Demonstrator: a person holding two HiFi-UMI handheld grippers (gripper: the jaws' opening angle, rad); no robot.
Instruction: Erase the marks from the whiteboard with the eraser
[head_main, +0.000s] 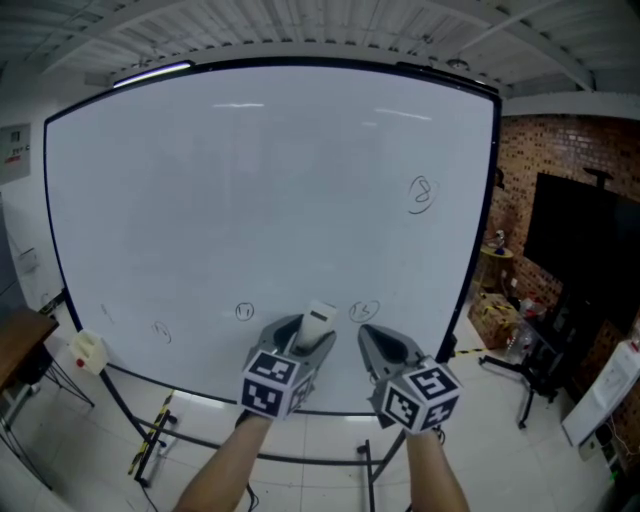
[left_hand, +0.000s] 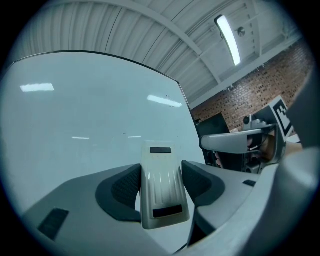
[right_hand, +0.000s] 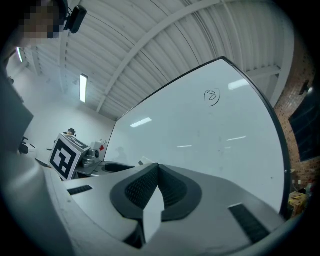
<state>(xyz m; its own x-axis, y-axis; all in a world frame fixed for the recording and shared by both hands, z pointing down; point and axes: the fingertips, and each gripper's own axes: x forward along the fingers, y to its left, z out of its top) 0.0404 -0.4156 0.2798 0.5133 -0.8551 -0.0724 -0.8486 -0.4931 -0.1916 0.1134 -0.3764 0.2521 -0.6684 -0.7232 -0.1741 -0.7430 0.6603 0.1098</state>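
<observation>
A large whiteboard (head_main: 270, 200) on a stand fills the head view. It carries a scribbled mark (head_main: 422, 193) at the upper right and small circled marks (head_main: 245, 311) (head_main: 365, 310) (head_main: 161, 331) along its lower part. My left gripper (head_main: 312, 335) is shut on a white eraser (head_main: 318, 322) (left_hand: 161, 182), held upright just in front of the board's lower edge. My right gripper (head_main: 372, 338) (right_hand: 156, 185) is beside it, shut with nothing between its pads. The upper mark (right_hand: 212, 96) shows in the right gripper view.
A brick wall (head_main: 560, 150) with a dark screen (head_main: 580, 235) and cluttered shelves (head_main: 500, 300) stands to the right. A wooden desk corner (head_main: 18, 340) is at the left. The board's stand legs (head_main: 150, 435) cross the tiled floor below.
</observation>
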